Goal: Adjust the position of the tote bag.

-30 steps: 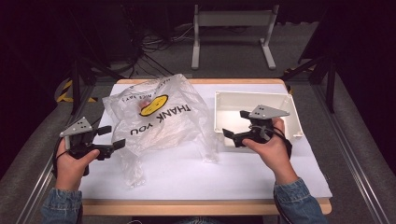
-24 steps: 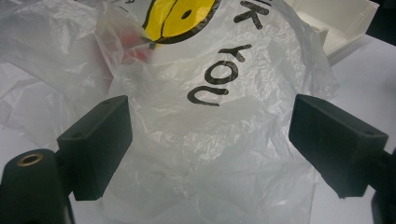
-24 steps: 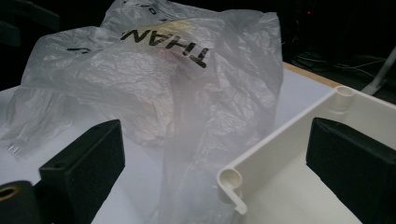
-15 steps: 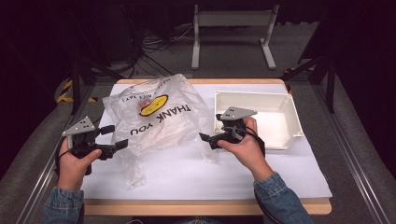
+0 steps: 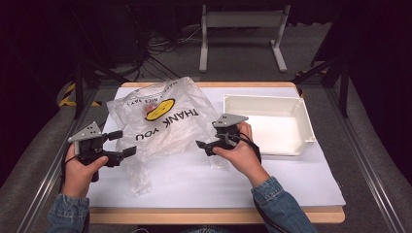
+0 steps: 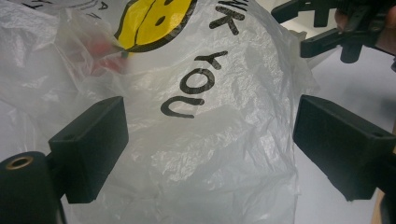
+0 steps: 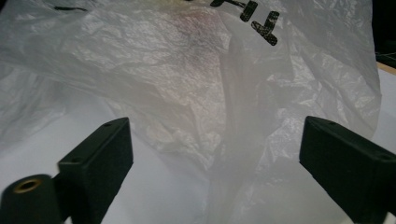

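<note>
A thin clear plastic bag point(image 5: 163, 121) printed with a yellow smiley and "THANK YOU" lies crumpled on the white table cover. Something red point(image 5: 148, 109) shows faintly through it near the smiley. My left gripper point(image 5: 125, 143) sits at the bag's left edge, open, and in the left gripper view the bag point(image 6: 224, 60) spreads between its jaws, which stand apart from it. My right gripper point(image 5: 203, 147) is at the bag's right edge. Its jaws have just been closing a little but stay wide, with a fold of the bag point(image 7: 233, 93) between them and not pinched.
An empty white plastic bin point(image 5: 301, 121) stands on the right half of the table, just behind my right hand. White cover point(image 5: 194, 189) runs bare along the front edge. A metal stand and cables lie on the floor beyond the table.
My right hand has moved left and slightly down, from in front of the white bin to the bag's right edge. The left hand has kept still.
</note>
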### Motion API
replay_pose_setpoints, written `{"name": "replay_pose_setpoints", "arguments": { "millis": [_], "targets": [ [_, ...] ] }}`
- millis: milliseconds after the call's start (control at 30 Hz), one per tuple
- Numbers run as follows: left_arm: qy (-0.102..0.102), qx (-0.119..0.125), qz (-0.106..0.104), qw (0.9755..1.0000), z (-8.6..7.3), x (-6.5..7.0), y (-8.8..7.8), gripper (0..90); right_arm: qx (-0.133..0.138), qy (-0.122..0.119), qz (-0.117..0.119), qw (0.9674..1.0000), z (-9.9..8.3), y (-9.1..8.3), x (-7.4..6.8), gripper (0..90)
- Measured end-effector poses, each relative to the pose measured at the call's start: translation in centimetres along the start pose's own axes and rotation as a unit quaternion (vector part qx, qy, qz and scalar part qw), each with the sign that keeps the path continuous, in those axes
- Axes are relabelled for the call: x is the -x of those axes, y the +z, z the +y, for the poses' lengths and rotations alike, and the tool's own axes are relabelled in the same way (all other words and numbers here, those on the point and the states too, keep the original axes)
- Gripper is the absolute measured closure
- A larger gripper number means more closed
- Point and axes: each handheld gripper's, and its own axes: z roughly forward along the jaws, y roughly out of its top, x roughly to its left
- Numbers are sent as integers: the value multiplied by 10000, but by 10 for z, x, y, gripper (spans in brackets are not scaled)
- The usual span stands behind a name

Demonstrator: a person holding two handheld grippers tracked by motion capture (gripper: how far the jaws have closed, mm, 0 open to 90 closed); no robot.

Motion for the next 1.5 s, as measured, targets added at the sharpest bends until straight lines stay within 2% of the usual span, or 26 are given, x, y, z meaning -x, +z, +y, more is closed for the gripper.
{"name": "replay_pose_setpoints", "arguments": {
  "millis": [67,100,267,300,367,533,600,667,733,767,833,967,1067,1167,1300,1400,1433,1467,1500],
  "targets": [
    [27,2,-16,10000,0,0,1,110,-39,-101,-170,9998,-1,3,0,294],
    [33,1,-6,10000,0,1,1,109,-59,-129,-181,9997,-1,3,1,380],
    [65,-4,-48,10000,0,1,2,106,-286,-131,105,9994,-2,3,3,784],
    [76,-11,-50,10000,0,2,2,106,-284,-177,156,9993,-2,3,3,838],
    [83,-15,-58,9999,1,2,2,105,-291,-237,215,9991,-2,1,1,890],
    [165,-21,-127,9998,3,7,4,100,-231,-240,370,9988,1,-7,-7,900],
    [313,-43,-177,9993,4,10,6,86,-201,-242,432,9986,2,-9,-10,900],
    [376,-26,-193,9991,4,12,8,75,-199,-229,475,9984,3,-11,-12,900],
    [458,-16,-172,9988,5,15,11,56,-173,-187,525,9983,4,-13,-14,900],
    [570,-41,-112,9983,6,18,12,48,-154,-173,543,9983,5,-14,-14,900],
    [761,-144,-57,9970,7,24,16,31,-118,-122,588,9981,6,-16,-14,900],
    [842,-236,-102,9961,8,31,27,25,-76,-92,661,9977,8,-18,-17,900],
    [993,-507,13,9938,5,34,37,28,-61,-104,727,9973,9,-19,-20,900],
    [1040,-708,101,9920,2,34,44,39,-37,-105,785,9969,10,-21,-23,900],
    [1085,-845,145,9904,-1,34,49,46,-4,-100,845,9964,11,-23,-24,900],
    [1103,-921,246,9893,-2,33,51,87,-16,-81,910,9958,11,-24,-25,900],
    [1113,-974,378,9883,-4,30,52,115,-21,-90,931,9956,11,-24,-26,900],
    [1087,-990,344,9885,-5,28,51,153,-21,-90,945,9955,11,-24,-26,900],
    [1067,-994,298,9889,-6,26,50,240,-30,-86,957,9954,12,-24,-27,900]
  ]
}}
